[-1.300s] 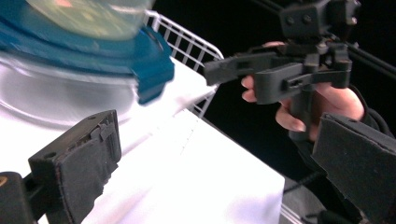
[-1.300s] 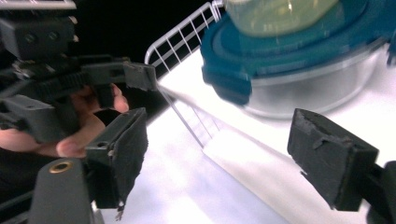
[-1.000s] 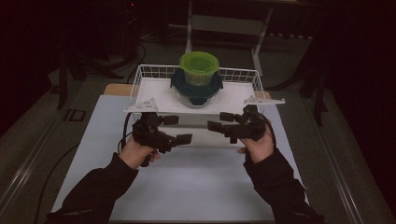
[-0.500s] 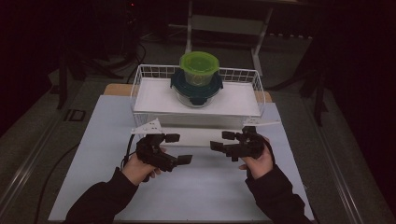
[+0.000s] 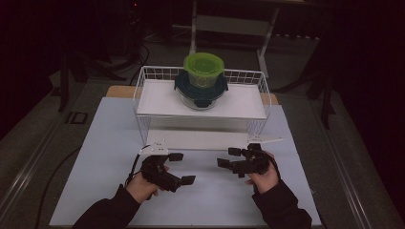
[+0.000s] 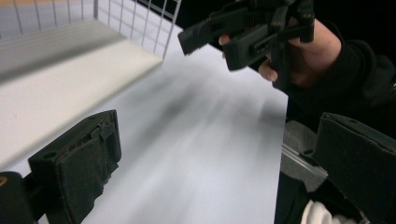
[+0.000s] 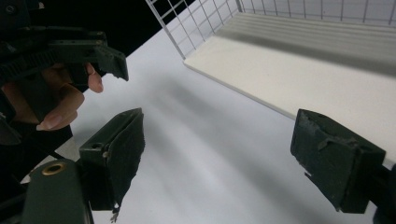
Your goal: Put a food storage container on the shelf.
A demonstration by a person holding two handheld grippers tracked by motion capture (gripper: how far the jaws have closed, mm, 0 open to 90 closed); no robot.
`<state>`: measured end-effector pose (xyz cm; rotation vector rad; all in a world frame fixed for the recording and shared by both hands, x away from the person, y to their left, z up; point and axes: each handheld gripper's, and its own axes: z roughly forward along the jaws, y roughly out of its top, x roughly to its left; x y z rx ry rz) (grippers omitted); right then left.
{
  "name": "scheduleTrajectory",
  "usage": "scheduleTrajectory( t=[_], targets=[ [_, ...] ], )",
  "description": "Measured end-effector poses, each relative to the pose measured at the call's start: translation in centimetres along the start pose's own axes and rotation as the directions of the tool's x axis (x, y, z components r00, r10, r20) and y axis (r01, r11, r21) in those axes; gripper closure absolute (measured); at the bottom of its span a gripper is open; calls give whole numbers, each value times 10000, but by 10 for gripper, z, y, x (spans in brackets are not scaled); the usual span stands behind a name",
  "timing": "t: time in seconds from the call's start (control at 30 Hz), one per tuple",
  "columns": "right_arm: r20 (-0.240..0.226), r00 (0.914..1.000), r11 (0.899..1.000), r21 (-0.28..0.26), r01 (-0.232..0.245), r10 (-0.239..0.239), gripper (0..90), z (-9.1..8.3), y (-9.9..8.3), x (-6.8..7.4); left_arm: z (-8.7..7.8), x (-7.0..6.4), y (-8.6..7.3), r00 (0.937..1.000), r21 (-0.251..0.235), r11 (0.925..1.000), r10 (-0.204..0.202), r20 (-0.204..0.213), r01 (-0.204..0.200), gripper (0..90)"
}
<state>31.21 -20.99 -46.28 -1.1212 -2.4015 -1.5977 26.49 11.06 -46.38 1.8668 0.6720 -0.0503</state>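
Observation:
My left gripper (image 5: 182, 168) hovers open over the white table mat (image 5: 110, 138), in front of the rack's left end, with nothing between its jaws. My right gripper (image 5: 228, 157) is open too and holds nothing, a little nearer the rack on the right. The two point at each other across a gap. In the left gripper view, my own jaws (image 6: 217, 163) stand wide apart, and the right gripper (image 6: 252, 28) shows in a hand above. In the right gripper view, wide jaws (image 7: 224, 156) frame bare mat, with the left gripper (image 7: 70, 51) at the upper left.
A white wire rack (image 5: 143, 90) stands at the back of the mat. On its upper shelf sits a glass bowl with a dark teal lid (image 5: 200, 93), and a green-lidded container (image 5: 204, 67) is stacked on that. The rack's low white board (image 5: 200, 139) lies just beyond both grippers.
Both hands have drawn back from the rack toward the person's side of the table. Both grippers stay open.

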Motion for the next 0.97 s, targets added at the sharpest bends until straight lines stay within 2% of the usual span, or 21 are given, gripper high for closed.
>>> scheduleTrajectory(
  t=[0.17, 0.4, 0.5, 0.67, 0.97],
  targets=[
    [-10, 9999, 9999, 55, -136, 136, 172, -1, -13, -5, 3, 1, -11, 10000, 98, 10000, -15, -39, 16, 7],
    [100, 9994, 9994, -60, -328, 328, 171, -9, -30, -11, 5, 1, -20, 10000, -29, 10000, 43, -74, -44, 7],
    [187, 9994, 9996, -34, -288, 288, 171, -12, -36, -13, 6, 4, -25, 9999, -171, 9998, -50, 117, 52, 8],
    [319, 9991, 9995, 119, -279, 275, 171, -13, -44, -17, 13, 6, -33, 9999, 275, 9995, 156, -38, -155, 7],
    [357, 9989, 9994, 163, -319, 313, 171, -12, -47, -22, 17, 5, -38, 9993, 524, 9980, 363, -98, -357, 7]
  ],
)
